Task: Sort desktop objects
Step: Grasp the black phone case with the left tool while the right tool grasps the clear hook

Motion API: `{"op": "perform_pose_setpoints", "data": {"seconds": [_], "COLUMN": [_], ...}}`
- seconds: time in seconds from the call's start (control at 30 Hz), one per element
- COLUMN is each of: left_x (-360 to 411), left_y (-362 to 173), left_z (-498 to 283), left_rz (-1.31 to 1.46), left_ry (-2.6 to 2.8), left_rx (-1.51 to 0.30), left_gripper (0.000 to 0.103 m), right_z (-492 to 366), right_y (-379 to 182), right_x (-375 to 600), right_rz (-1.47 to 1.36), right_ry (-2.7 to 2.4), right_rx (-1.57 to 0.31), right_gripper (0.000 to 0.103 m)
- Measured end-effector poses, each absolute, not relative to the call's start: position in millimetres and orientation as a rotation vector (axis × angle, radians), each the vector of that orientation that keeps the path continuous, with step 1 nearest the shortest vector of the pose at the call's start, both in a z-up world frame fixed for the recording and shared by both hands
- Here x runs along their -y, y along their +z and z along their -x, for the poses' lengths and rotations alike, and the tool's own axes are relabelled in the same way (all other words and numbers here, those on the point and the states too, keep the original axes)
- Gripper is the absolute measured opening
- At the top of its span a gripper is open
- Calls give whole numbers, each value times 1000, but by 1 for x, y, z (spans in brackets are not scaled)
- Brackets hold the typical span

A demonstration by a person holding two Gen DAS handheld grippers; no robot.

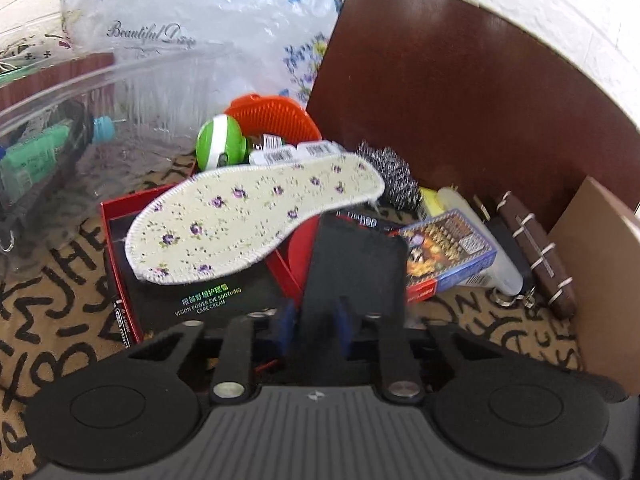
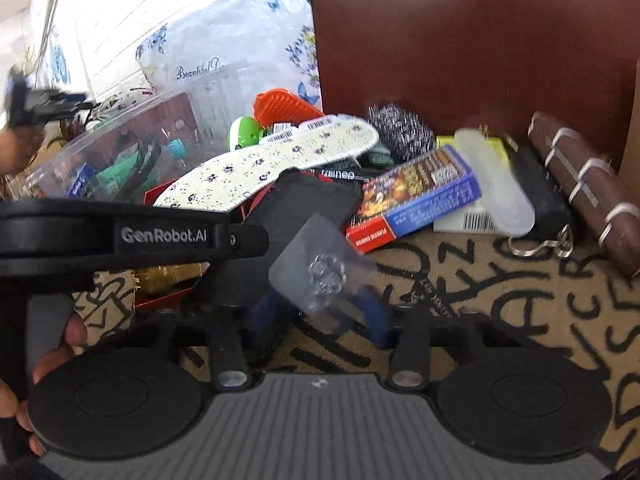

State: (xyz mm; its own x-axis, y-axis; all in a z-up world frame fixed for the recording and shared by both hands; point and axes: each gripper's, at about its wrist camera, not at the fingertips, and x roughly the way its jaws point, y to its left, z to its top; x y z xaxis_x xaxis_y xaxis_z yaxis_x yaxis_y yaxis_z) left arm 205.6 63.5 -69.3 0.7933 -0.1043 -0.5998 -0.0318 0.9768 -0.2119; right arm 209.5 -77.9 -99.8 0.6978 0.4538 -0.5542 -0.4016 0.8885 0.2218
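A: While the left gripper (image 1: 314, 322) pinches a flat black pad (image 1: 356, 256) between its 2 blue fingers, what sits in the containers?

B: The clear plastic bin (image 1: 80, 92) toward the left edge of the lettered mat (image 1: 52, 300) holds a green tube (image 1: 32, 160) and something with a teal cap (image 1: 104, 128). The rest inside is too blurred to name.

A: And the red box?

B: The red box (image 1: 116, 248) lies open near the mat's middle, a black eye-cream carton (image 1: 212, 300) inside it. A floral insole (image 1: 256, 212) rests across its top, tilted.

A: What is the right gripper (image 2: 320, 312) doing?

B: Its fingers are closed on a small clear plastic piece (image 2: 316, 268), raised above the mat.

A: Behind that?

B: A card box (image 2: 416, 196), blue and red, lies on the mat, with a translucent white tube (image 2: 496, 184) just beside it. A steel scourer (image 2: 400, 130) sits behind them. A brown bundle (image 2: 588, 184) wrapped in white bands lies toward the right edge. An orange brush (image 1: 276, 114) and a green-and-white ball (image 1: 220, 140) sit behind the insole.
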Motion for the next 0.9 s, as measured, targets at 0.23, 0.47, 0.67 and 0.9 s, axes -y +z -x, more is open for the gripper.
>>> {"op": "perform_pose_setpoints", "data": {"seconds": [0.23, 0.47, 0.67, 0.9], "left_x": [-46, -29, 1, 27], "left_y": [-65, -62, -67, -84], "left_z": [-182, -143, -89, -41], "left_rz": [136, 148, 119, 169], "left_ry": [-77, -164, -268, -369], "left_rx": [-660, -696, -743, -833], "left_gripper": [10, 6, 6, 8], "right_z": [-198, -155, -87, -13], "right_y": [-99, -98, -94, -90], "right_x": [91, 123, 158, 198], "right_rz": [-122, -159, -132, -161], "right_ry": [494, 479, 458, 397], "right_rx": [-663, -715, -720, -710], "right_gripper": [13, 10, 10, 10]}}
